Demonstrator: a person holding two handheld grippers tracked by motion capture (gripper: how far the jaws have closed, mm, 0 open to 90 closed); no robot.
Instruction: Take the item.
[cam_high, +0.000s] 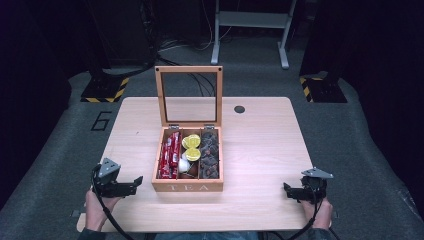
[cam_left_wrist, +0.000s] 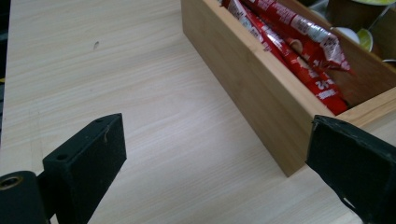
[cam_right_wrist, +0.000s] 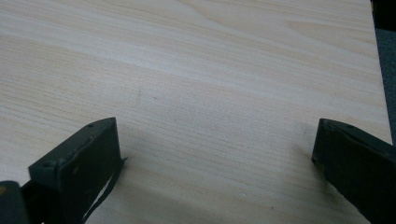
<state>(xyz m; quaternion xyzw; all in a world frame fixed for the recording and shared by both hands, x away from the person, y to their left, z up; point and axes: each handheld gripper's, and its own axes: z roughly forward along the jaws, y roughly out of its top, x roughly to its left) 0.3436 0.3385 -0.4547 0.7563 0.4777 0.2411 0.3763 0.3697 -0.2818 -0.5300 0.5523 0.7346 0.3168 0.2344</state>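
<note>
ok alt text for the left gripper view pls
An open wooden tea box stands on a pale wooden table, red sachets packed in its near compartment. The left claw frames the view from below, its two black jaws wide apart with nothing between them.

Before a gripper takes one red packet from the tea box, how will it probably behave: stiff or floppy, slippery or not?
The red packets look like thin glossy foil sticks, so one is probably light, bends when held at one end, and may slip. They lie packed together in the left compartment of the tea box, so neighbours may lift too. Both the left gripper and the right gripper are open.
</note>
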